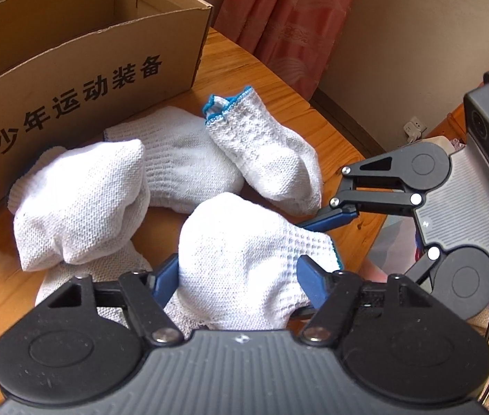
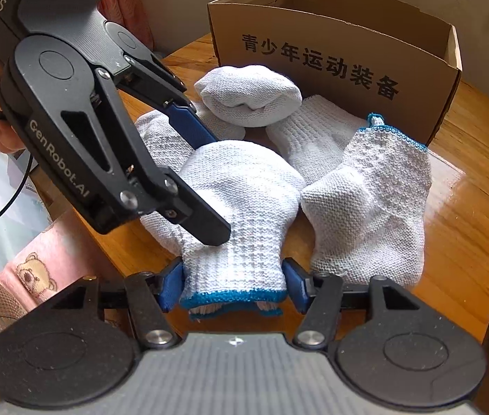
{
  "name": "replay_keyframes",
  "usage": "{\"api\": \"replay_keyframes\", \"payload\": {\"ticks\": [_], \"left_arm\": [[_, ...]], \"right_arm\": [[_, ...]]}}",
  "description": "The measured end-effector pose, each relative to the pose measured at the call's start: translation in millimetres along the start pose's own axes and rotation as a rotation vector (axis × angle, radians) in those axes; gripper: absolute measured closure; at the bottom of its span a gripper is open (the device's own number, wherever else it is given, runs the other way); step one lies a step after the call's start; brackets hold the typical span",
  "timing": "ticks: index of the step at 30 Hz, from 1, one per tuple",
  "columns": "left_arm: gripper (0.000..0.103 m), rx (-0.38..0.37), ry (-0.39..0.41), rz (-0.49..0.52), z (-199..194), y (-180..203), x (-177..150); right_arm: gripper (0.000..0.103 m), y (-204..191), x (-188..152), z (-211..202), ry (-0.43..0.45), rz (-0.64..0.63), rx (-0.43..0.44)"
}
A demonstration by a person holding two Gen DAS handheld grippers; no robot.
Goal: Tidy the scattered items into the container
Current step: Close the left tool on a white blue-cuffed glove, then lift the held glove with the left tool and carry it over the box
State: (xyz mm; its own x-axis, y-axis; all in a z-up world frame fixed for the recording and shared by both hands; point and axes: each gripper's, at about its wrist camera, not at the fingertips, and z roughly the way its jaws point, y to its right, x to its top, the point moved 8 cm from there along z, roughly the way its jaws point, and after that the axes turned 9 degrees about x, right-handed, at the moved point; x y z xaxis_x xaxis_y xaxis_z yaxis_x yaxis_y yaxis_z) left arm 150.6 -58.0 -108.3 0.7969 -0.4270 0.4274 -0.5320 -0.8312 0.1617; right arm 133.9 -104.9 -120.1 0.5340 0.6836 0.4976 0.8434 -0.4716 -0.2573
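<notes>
Far left in my left-wrist view sits the cardboard box (image 1: 82, 65), open on top, black lettering on its side, standing on the wooden table (image 1: 327, 128). Just in front of it lie the white knit gloves. A balled one (image 1: 82, 204) is nearest the box on the left, a flat one (image 1: 182, 162) lies behind it, and a blue-trimmed one (image 1: 268, 152) lies further right, cuff pointing to the far side.

Near centre, my left gripper (image 1: 237, 276) has its blue pads either side of the rounded end of the front glove (image 1: 244, 252). The jaws sit at about half width and the pads touch the fabric on both sides, so I read it as gripped.

Right gripper (image 2: 234, 280) works the same glove (image 2: 241, 207) from the cuff end. Pads sit tight vs. the ribbed part just above the blue hem, jaws approx. half width, holding it. The glove is resting on the table, near side, well short of the box (image 2: 331, 62). The left gripper (image 2: 206, 186) crosses in from the upper left of that view.
</notes>
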Motion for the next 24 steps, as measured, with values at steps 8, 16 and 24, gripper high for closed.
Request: {"api": "replay_keyframes", "payload": {"ticks": [8,16,24], "left_arm": [[0.036,-0.017,0.013,-0.115,18.0,-10.9,9.0],[0.052,-0.063,0.020,-0.133,9.9,-10.1,2.0],[0.056,-0.017,0.116,-0.149,-38.0,-14.2,-3.9]], "right_arm": [[0.036,-1.3,-3.2,-4.4,0.011,-0.008,-0.035],[0.049,-6.3,-0.7,-6.2,0.019,-0.044,-0.033],[0.051,-20.8,17.3,-21.3,0.061,-0.152,-0.014]]}}
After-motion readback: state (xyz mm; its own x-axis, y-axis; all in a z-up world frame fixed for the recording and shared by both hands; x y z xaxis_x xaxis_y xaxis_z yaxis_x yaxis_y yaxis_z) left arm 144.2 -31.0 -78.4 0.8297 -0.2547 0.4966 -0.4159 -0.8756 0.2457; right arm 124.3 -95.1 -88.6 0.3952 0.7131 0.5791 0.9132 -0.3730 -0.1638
